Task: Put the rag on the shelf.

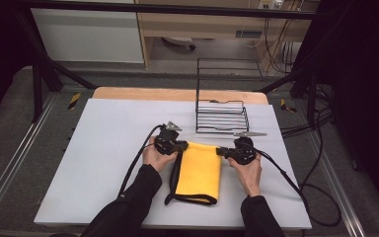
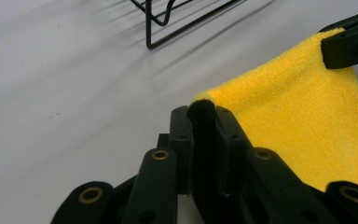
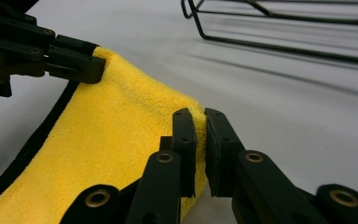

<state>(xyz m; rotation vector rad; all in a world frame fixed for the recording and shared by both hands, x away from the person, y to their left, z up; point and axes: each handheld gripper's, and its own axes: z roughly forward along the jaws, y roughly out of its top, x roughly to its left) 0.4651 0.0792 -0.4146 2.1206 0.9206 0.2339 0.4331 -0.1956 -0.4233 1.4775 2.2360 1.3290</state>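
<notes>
Yellow microfibre cloth with a black trimmed edge [image 1: 199, 172] lies folded near the middle of the pale grey surface [image 1: 113, 148], its far edge lifted a little and its near end resting flat toward six o'clock. That far edge seems to be held up at both corners so the cloth can be carried or folded over evenly; a grip at one corner alone would let it sag and twist.

Going by size: one surface, carrying everything. One black wire rack [image 1: 221, 116] stands at about one o'clock from the cloth, well apart from it, open side up; I would judge it is a likely place for the cloth to end up. One cloth, then, and it looks doubled, since the black trim runs down the side at nine o'clock and curls round the near end.

Two tools work on it. At the cloth's far corner on the nine o'clock side, the left hand-held gripper [image 2: 204, 116] is pinching the black-edged corner, the fabric bunched dark between its jaws. At the far corner on the three o'clock side, the right hand-held gripper [image 3: 200, 126] has its jaws pressed together on the yellow pile, a thin fold of it caught between the pads. Each tool sits in one of the person's hands, and a black cable trails from each back toward six o'clock.
</notes>
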